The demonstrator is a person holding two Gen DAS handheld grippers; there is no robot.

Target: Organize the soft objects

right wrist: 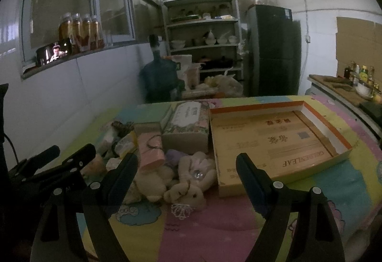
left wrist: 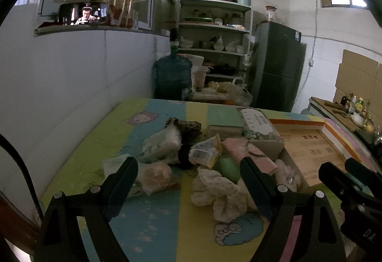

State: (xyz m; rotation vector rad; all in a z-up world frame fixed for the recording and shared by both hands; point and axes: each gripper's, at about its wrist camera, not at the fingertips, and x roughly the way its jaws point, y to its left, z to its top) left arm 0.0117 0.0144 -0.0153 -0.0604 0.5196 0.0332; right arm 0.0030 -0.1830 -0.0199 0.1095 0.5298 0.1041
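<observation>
On the far left of the colourful cartoon-print worktop (left wrist: 71, 166), the left gripper (left wrist: 188, 173) is hovering with its fingers spread wide and gripping nothing. Just ahead of its left finger a clear bag holding something orange (left wrist: 155, 176) is lying beside a wrapped tissue pack (left wrist: 162, 144); both look light and crinkly, likely slippery, so pinching a bunched edge seems wise. Moving rightward, a pale spotted soft toy (left wrist: 219, 188) is sitting between the left gripper's fingers, squashy and easy to pinch at mid-body. Further along, the right gripper (right wrist: 186, 166) is also hanging wide open and empty, with a beige plush rabbit (right wrist: 191, 180) lying between its fingers, close in front. Rightmost, the open cardboard box lid (right wrist: 281, 142) is waiting just beside the pile, probably where the soft things belong.
</observation>
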